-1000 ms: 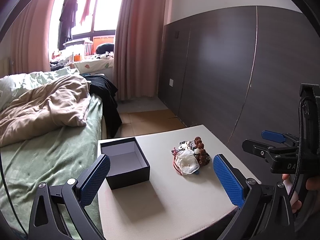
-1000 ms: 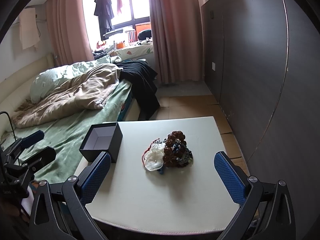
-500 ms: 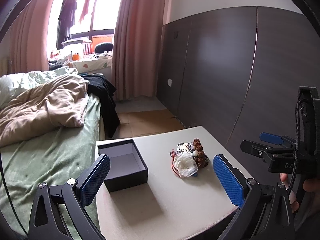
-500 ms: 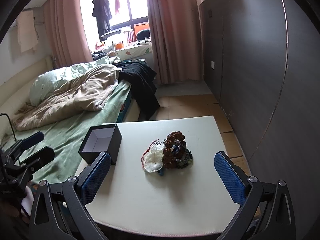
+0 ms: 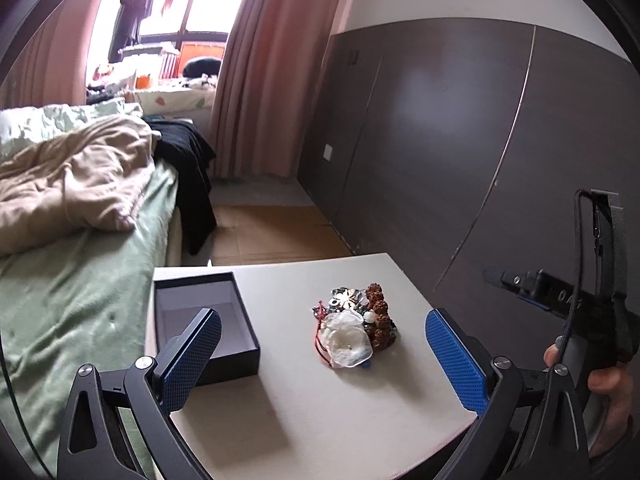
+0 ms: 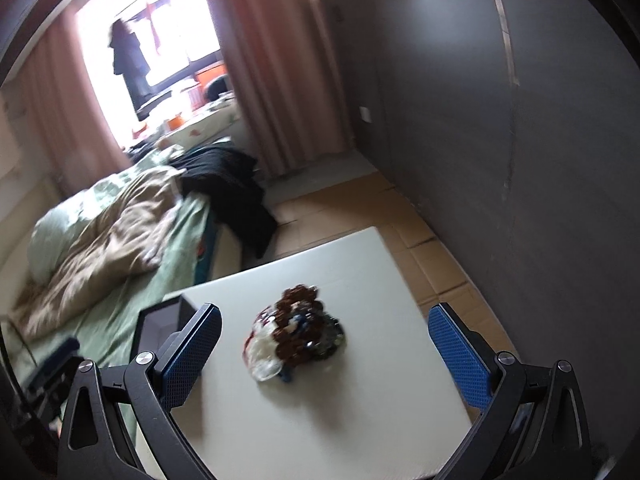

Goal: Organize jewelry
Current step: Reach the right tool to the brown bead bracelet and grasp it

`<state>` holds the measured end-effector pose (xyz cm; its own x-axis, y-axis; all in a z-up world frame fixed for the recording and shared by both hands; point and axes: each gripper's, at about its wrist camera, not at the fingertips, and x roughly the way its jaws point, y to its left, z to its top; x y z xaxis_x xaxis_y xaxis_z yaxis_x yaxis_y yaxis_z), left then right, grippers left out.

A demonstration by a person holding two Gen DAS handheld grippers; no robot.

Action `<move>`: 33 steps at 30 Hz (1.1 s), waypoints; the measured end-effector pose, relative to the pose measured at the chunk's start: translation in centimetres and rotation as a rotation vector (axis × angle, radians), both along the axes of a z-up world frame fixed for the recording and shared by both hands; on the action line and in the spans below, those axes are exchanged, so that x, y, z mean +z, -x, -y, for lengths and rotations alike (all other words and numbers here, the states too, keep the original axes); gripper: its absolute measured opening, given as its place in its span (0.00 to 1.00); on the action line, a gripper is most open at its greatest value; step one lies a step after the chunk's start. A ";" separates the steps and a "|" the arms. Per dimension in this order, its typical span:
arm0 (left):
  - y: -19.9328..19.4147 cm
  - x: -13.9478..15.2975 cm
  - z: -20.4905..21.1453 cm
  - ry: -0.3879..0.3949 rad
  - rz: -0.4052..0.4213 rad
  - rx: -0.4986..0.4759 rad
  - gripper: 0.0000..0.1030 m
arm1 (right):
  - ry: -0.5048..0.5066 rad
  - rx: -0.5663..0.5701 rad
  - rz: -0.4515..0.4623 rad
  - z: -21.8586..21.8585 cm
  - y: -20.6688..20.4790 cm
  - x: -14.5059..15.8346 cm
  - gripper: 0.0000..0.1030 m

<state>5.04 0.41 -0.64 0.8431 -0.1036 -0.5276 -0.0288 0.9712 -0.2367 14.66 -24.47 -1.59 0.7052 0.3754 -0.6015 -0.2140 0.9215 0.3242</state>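
A heap of jewelry (image 5: 356, 328), with brown beads, a white shell piece and a red cord, lies near the middle of a small white table (image 5: 320, 412). It also shows in the right wrist view (image 6: 296, 330), blurred. An open dark box (image 5: 208, 320) with a pale inside stands at the table's left edge, partly behind my left finger; its corner shows in the right wrist view (image 6: 160, 320). My left gripper (image 5: 324, 360) is open and empty above the table's near side. My right gripper (image 6: 324, 352) is open and empty, above and just short of the heap.
A bed (image 5: 80, 264) with a green sheet and a beige quilt lies left of the table. A dark panelled wall (image 5: 460, 140) runs along the right. Cardboard-covered floor (image 5: 272, 232) lies beyond the table. The right gripper's body and the hand (image 5: 580, 320) show at right.
My right gripper has tilted and moved closer to the jewelry heap; its view is now blurred. My left gripper has shifted slightly nearer the table. Both stay open.
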 end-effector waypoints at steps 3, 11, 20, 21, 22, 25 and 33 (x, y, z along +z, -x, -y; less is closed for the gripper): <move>-1.1 -0.8 0.4 -0.006 -0.025 -0.017 0.88 | -0.090 0.017 -0.046 0.7 -0.9 -0.6 1.00; -3.8 -3.3 0.6 -0.011 -0.117 -0.030 0.66 | -0.218 0.065 -0.200 -0.2 -3.6 -3.9 0.83; -5.4 -4.3 0.0 -0.025 -0.149 -0.012 0.66 | -0.246 0.105 -0.334 -2.6 -6.7 -7.3 0.66; -5.6 -4.3 0.0 -0.030 -0.148 -0.009 0.66 | -0.244 0.112 -0.340 -3.0 -7.0 -7.4 0.66; -5.7 -4.3 -0.2 -0.033 -0.148 -0.007 0.66 | -0.244 0.116 -0.347 -3.3 -7.3 -7.6 0.66; -6.2 -4.5 -0.4 -0.038 -0.154 -0.002 0.66 | -0.229 0.129 -0.363 -4.6 -8.0 -8.3 0.66; -7.5 -5.0 -1.4 -0.020 -0.176 0.011 0.66 | -0.186 0.146 -0.437 -7.0 -9.8 -10.7 0.56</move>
